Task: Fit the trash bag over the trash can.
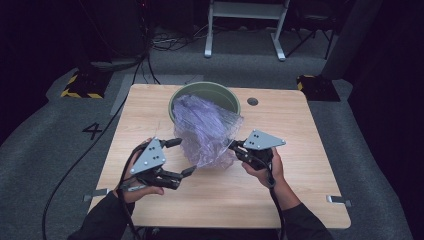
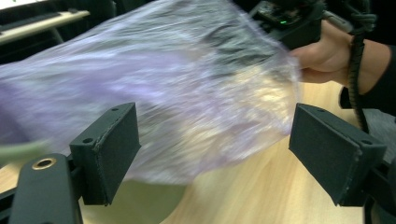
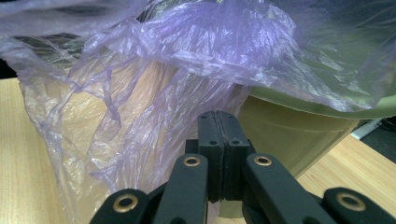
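Purple film, thin and crinkled: a plastic bag (image 1: 205,131) drapes out of the green bin (image 1: 176,98) at the far middle of the wooden table (image 1: 300,190), its loose end spilling toward the near edge.

Risks, as I judge them: the film could tear if the two hands pull apart hard, since it looks very thin. The bin seems light; a sideways tug might tip or drag it. With one side free, the bag may slump back and fold shut.

Left gripper (image 1: 179,158): jaws stand wide apart, nothing pinched; the bag's edge hangs just beyond them. Its view is blurred.

Right gripper (image 1: 233,145): jaws pressed together at the bag's right edge. In the right gripper view, film (image 3: 154,93) lies right against the closed pads; it appears clamped on a fold of it.
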Action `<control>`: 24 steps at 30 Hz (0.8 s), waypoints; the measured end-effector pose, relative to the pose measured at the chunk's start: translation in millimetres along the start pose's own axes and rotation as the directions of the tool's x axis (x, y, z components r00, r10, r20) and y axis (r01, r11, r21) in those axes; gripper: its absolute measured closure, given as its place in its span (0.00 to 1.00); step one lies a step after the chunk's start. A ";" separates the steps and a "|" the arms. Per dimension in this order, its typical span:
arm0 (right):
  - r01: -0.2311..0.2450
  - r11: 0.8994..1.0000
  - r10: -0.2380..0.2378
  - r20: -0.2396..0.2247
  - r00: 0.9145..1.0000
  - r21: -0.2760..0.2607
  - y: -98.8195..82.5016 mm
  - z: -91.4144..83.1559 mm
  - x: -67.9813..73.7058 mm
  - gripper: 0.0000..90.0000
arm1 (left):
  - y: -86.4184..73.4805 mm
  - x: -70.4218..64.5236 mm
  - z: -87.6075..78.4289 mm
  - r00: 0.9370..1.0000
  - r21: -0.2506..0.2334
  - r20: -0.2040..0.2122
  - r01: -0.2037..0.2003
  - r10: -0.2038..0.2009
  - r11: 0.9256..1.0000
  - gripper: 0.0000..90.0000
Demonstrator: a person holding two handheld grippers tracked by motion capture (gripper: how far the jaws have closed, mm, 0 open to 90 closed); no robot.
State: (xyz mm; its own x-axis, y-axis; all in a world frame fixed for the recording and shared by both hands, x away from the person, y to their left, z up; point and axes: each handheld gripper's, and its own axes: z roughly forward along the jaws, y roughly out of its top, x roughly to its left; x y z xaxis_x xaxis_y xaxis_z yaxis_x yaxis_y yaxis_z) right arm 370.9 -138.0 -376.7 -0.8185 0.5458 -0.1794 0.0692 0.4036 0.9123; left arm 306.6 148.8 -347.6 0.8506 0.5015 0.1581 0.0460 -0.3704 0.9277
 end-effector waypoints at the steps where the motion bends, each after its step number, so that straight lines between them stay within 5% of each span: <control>1: -0.001 1.000 0.001 0.001 1.000 -0.002 -0.1 0.0 0.2 1.00 | 2.2 -2.7 4.8 1.000 0.009 -0.010 -0.012 0.012 1.000 0.18; 5: 0.002 1.000 -0.002 0.000 1.000 -0.009 -0.1 -1.3 0.8 1.00 | 6.4 -6.4 19.0 0.997 0.038 -0.071 -0.034 0.037 0.999 0.21; 7: 0.012 1.000 -0.012 0.008 1.000 -0.009 -0.5 -3.5 2.4 1.00 | 6.8 -4.7 22.8 0.993 0.059 -0.113 -0.035 0.042 0.998 0.42; 11: 0.015 1.000 -0.014 0.015 1.000 -0.014 -2.1 -8.3 2.3 0.98 | 2.4 4.9 24.8 0.993 0.071 -0.112 -0.032 0.040 0.997 0.59; 13: 0.003 1.000 -0.003 0.017 1.000 -0.024 -2.7 -10.8 0.2 0.88 | 0.0 9.7 24.8 0.991 0.073 -0.133 -0.023 0.032 0.997 0.66; 18: -0.046 0.998 0.046 0.006 0.999 -0.031 1.1 -14.0 0.0 0.45 | -5.6 20.1 20.9 0.993 0.055 -0.121 0.010 -0.003 0.998 0.76; 24: -0.093 0.995 0.090 -0.058 0.994 -0.047 8.4 -7.0 11.8 0.31 | -8.9 19.8 20.2 0.996 0.046 -0.087 -0.013 0.017 0.999 0.92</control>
State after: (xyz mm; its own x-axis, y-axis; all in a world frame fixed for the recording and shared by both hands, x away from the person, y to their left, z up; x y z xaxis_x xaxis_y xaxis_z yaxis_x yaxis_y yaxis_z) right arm 357.8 -133.3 -368.5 -0.8404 0.5368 -0.0749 0.1179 0.3159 0.9414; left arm 333.6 146.2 -359.5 0.8024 0.5614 0.2022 0.0593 -0.4121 0.9092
